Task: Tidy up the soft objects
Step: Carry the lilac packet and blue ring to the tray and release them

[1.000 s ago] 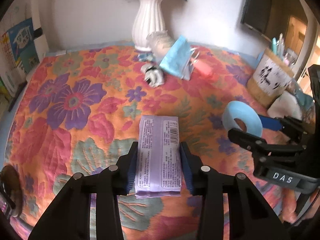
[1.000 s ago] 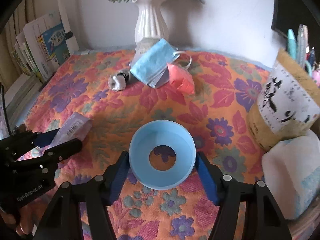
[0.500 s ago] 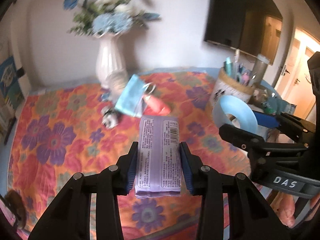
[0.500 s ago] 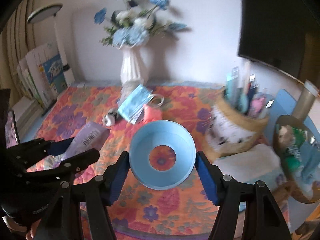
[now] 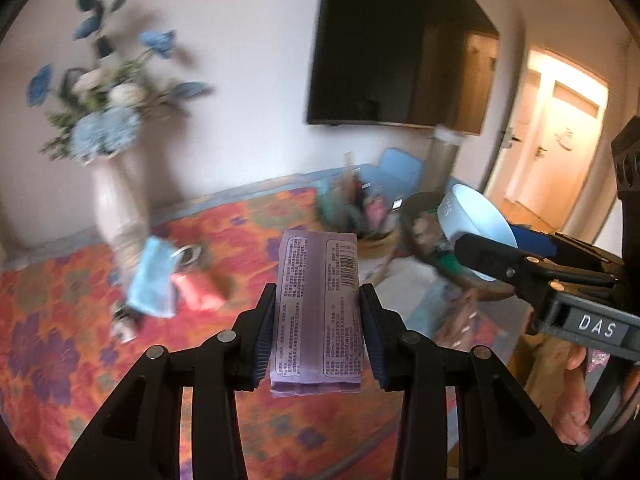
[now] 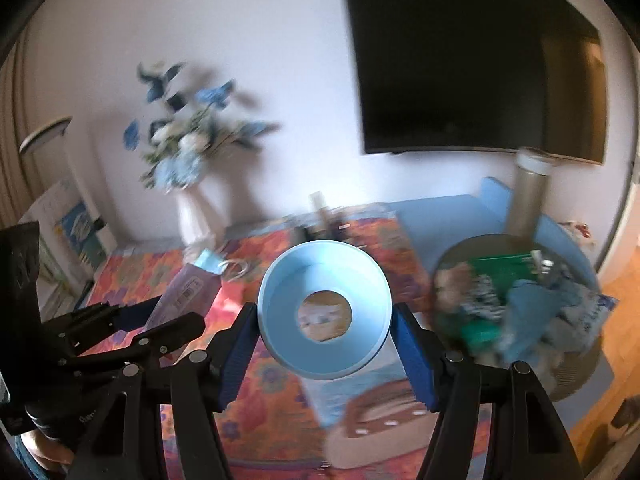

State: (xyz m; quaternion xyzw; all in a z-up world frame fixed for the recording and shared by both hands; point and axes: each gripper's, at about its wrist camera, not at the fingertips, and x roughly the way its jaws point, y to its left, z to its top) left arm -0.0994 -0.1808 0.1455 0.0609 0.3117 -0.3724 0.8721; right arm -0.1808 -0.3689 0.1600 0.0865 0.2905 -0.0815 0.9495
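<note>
Both claws lifted off the table; basket (image 6: 520, 300) only in right view.

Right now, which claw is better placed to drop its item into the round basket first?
Right, probably. The right claw holds the blue roll beside the round basket, which lies to its right. The left claw, with the purple tissue pack, is farther left, over the floral cloth.
</note>
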